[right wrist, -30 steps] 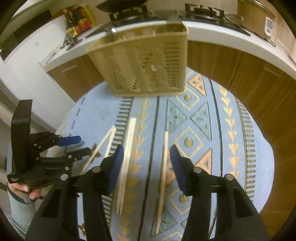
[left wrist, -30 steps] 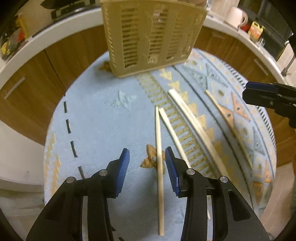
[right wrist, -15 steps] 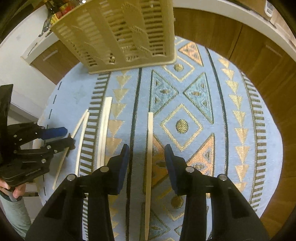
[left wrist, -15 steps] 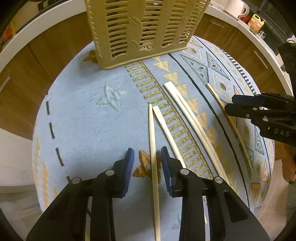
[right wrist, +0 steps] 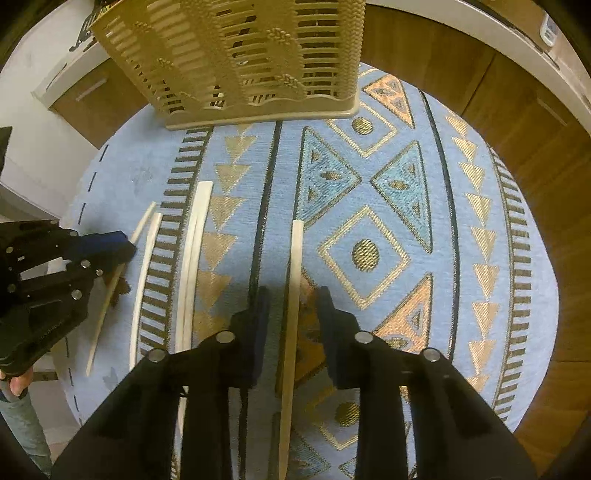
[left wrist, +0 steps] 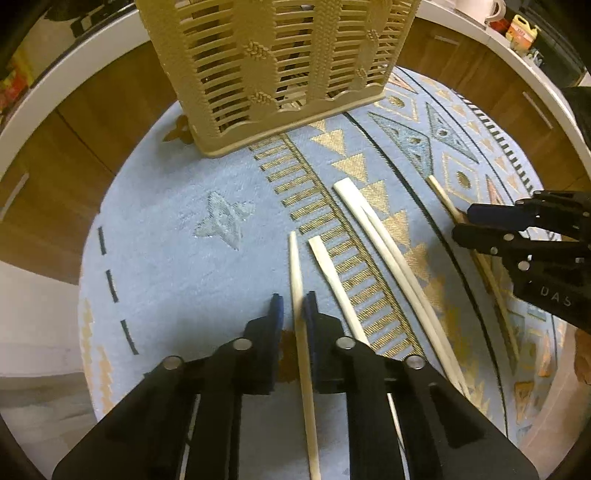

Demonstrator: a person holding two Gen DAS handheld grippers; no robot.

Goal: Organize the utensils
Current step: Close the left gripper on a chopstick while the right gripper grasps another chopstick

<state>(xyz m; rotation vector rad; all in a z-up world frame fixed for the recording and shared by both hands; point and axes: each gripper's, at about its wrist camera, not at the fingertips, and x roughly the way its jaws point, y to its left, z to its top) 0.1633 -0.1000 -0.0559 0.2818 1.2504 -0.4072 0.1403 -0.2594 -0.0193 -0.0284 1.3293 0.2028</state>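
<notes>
Left gripper (left wrist: 293, 310): low over the blue patterned cloth (left wrist: 166, 266), fingers nearly together around a pale stick, the right pad touching it, a thin gap at the left pad; whether it is truly clamped cannot be told.
Leftmost stick (left wrist: 297, 280): lies along the cloth between the left fingers (left wrist: 275, 314), its far tip just past them.
Right gripper (right wrist: 291, 306): fingers apart, one on each side of a lone stick, neither pad touching it.
Lone stick (right wrist: 293, 280): lies flat on the cloth pattern, running away from the right wrist camera, well apart from the other sticks.
Second stick (left wrist: 328, 266): just beside the leftmost one, angled slightly off to the right.
Pair of long sticks (left wrist: 373, 229): touching side by side, between the second stick and the lone stick, on the striped band of the cloth.
Cloth: covers a round desk.
Basket (left wrist: 280, 66): tan slatted plastic holder, upright at the far edge of the cloth, beyond all the sticks.
Cabinets (right wrist: 436, 70): brown wood fronts under a white counter (right wrist: 480, 26), behind the desk.
</notes>
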